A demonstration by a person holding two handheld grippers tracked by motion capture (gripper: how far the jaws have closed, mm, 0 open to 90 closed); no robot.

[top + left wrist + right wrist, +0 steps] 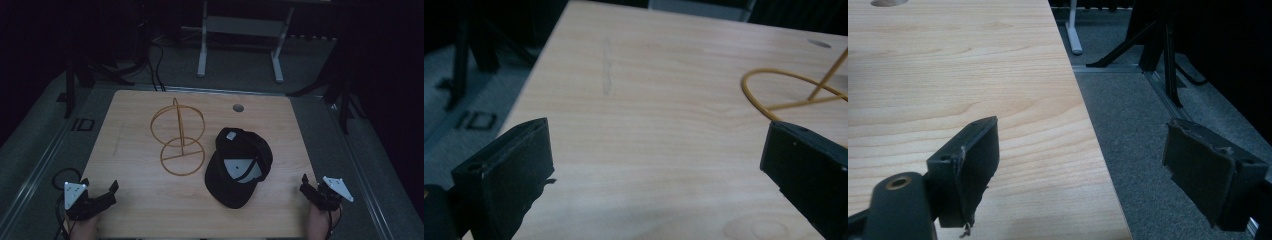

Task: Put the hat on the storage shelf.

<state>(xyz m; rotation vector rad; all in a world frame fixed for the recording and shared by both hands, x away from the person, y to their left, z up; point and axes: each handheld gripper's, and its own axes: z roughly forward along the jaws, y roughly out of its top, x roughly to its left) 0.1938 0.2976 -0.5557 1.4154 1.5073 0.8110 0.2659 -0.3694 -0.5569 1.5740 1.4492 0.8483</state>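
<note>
A gold wire stand (178, 141) with a ring base and an upright hoop stands in the middle of the wooden table (130, 120). Just right of it lies a black cap (239, 166), its inside and a grey label facing up. My left gripper (100, 185) hovers at the table's front left corner, open with nothing between its fingers. In the left gripper view its jaws (656, 135) stand wide apart over bare wood, with the stand's base ring (769, 95) ahead at the right. My right gripper (311, 184) sits at the front right corner, also open and holding nothing; its jaws (1083, 132) straddle the table's right edge.
A round cable hole (238, 107) sits near the table's far edge. Behind the table stands a white desk frame (240, 35) on grey carpet, with cables (155, 65) at the left. Dark stand legs (1158, 55) rise from the floor right of the table.
</note>
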